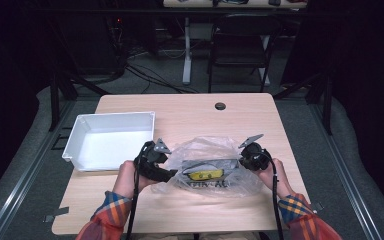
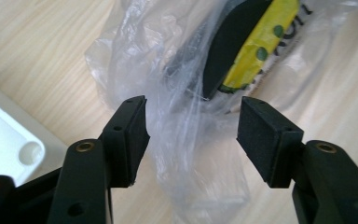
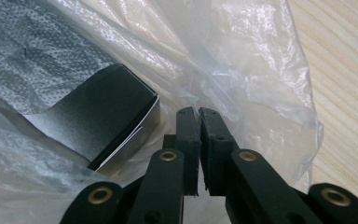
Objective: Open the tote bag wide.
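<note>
While the clear plastic bag [image 1: 207, 167] lies mid-table holding a black-and-yellow pack [image 2: 247, 46], beside my white tray [image 1: 107, 140], I see the left gripper [image 2: 193, 135] released astride its film and the right gripper [image 3: 199, 140] clenched on the bag, a pinch the high view blurs.

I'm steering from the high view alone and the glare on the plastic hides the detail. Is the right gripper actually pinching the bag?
Observer: Yes. In the right gripper view the right gripper has its jaws closed on a fold of the clear plastic bag.
Operator: And the left one?
Observer: The left gripper is open, its pads apart, with loose bag film between them and unpressed.
Operator: What's inside the bag?
Observer: A black packet with a yellow band, seen in the left gripper view. On the right side a black folded card lies under the film.
</note>
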`<state>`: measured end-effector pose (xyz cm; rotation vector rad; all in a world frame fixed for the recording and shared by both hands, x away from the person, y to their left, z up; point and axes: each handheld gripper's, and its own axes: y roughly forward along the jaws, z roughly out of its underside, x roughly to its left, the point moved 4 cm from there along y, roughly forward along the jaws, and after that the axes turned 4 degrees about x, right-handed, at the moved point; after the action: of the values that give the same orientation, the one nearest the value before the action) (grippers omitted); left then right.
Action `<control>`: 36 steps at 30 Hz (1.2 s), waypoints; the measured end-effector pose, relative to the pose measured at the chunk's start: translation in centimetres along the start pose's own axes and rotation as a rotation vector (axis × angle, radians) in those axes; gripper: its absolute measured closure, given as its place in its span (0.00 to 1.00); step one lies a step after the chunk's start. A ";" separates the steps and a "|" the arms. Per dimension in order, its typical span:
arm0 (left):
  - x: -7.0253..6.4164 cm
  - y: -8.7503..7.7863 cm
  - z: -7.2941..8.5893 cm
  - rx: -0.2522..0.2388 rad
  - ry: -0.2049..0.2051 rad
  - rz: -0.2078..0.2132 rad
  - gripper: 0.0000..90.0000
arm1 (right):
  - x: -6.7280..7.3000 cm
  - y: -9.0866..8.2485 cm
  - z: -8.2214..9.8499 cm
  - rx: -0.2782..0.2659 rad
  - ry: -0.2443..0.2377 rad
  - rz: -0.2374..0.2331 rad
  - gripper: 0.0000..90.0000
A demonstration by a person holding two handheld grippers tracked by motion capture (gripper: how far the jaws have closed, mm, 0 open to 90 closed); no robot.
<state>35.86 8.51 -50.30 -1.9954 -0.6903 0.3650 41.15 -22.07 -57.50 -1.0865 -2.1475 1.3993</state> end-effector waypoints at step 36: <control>2.8 9.3 0.0 0.221 -0.057 -0.247 0.90 | -2.1 -0.6 0.5 -0.012 0.063 0.088 0.77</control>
<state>41.00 6.65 -58.32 -1.6753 -0.8822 0.3347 41.95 -24.15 -56.96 -1.2271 -2.0891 1.3732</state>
